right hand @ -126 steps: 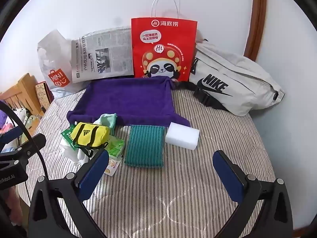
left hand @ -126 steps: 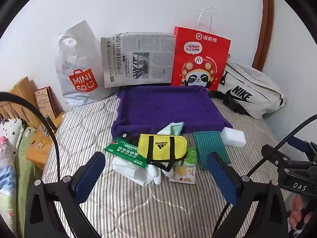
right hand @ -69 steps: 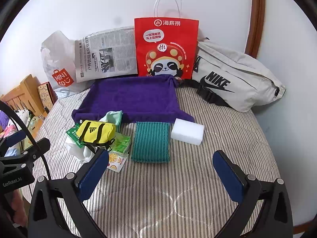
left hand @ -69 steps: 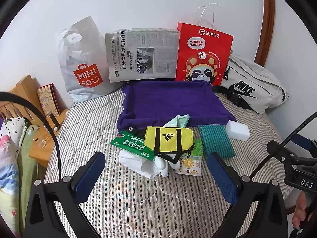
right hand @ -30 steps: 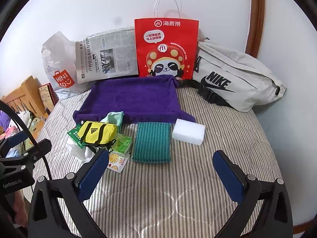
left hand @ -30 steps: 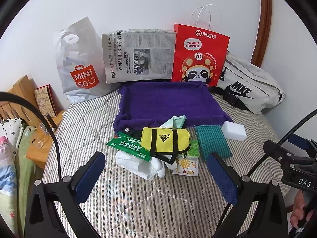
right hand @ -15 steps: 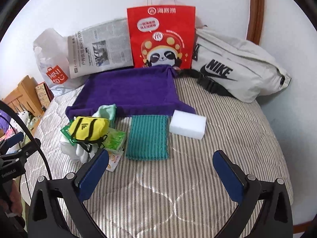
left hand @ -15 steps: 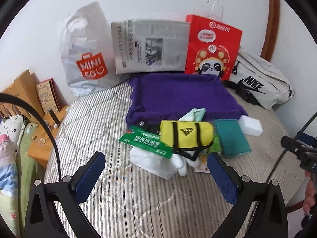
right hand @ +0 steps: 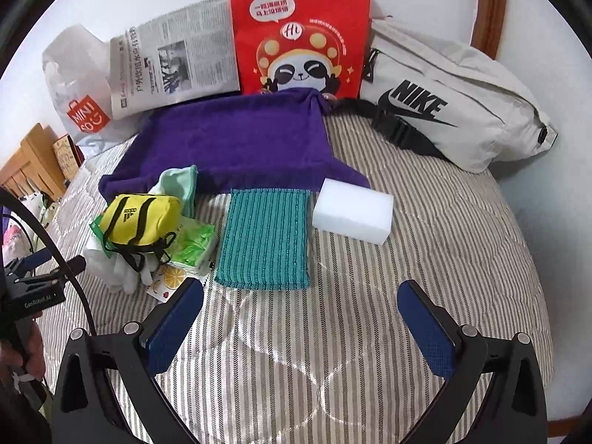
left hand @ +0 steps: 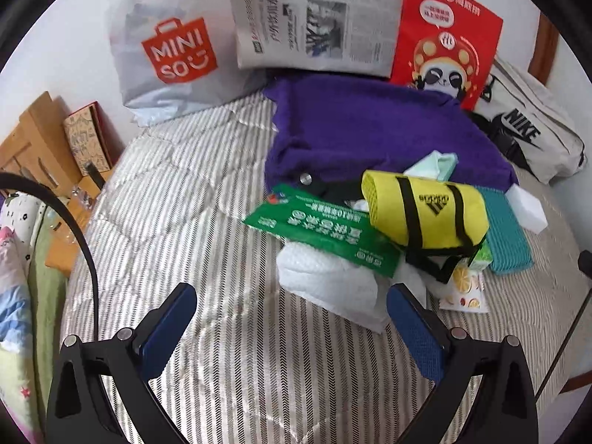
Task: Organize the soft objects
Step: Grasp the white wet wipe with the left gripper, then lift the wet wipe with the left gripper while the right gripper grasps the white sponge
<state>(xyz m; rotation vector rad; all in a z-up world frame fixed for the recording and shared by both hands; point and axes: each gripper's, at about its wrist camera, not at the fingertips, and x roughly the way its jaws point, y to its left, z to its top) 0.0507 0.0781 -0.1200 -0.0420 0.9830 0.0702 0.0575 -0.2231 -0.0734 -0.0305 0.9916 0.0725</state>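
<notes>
White gloves [left hand: 329, 288] between spread fingers [left hand: 414, 329]

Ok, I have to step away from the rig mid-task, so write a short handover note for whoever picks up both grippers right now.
Left gripper: open, empty, hovering just short of the pile's white cloth.
Right gripper: open, empty, above the bed in front of the teal cloth.
Things: yellow Adidas pouch lies on top of the pile, over the green packet. White sponge lies beside the teal cloth. Purple towel is spread out behind them, with a mint cloth at its front edge.
Done: nothing sorted yet, judging by the pile.
Left: everything.
</notes>
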